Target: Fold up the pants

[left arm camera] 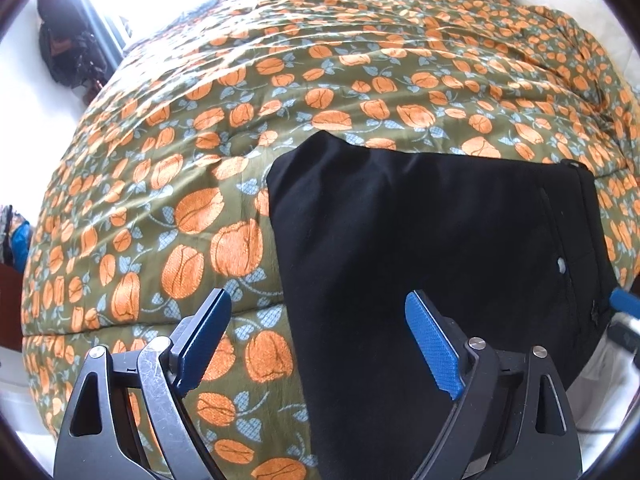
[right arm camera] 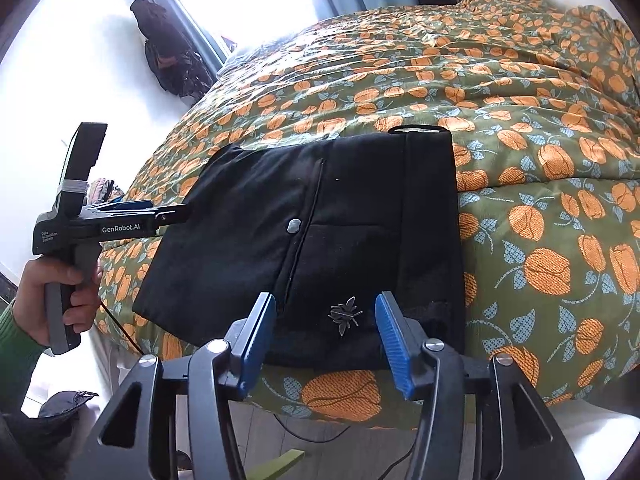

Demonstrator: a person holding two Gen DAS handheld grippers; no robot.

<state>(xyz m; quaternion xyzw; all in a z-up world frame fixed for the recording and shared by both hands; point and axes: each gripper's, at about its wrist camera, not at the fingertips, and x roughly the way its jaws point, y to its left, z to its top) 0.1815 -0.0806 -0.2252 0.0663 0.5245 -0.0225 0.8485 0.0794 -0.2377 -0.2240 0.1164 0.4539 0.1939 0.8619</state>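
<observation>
Both grippers' jaws wide, empty, over folded black pants [left arm camera: 420, 240] on quilt [left arm camera: 200, 160]; bug emblem [right arm camera: 345, 314] right view only.

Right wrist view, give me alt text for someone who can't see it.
Black pants, folded into a compact rectangle, lie on a green quilt with orange flowers, a small metal insect emblem on them. The right tongs hover open above their near edge, while the left tongs reach in at their left edge.

I see the pants [right arm camera: 320, 240] lying folded on the quilt [right arm camera: 520, 120], near its front edge. My left gripper [right arm camera: 172, 214] sits at their left side, my right gripper [right arm camera: 326, 338] before them.
</observation>
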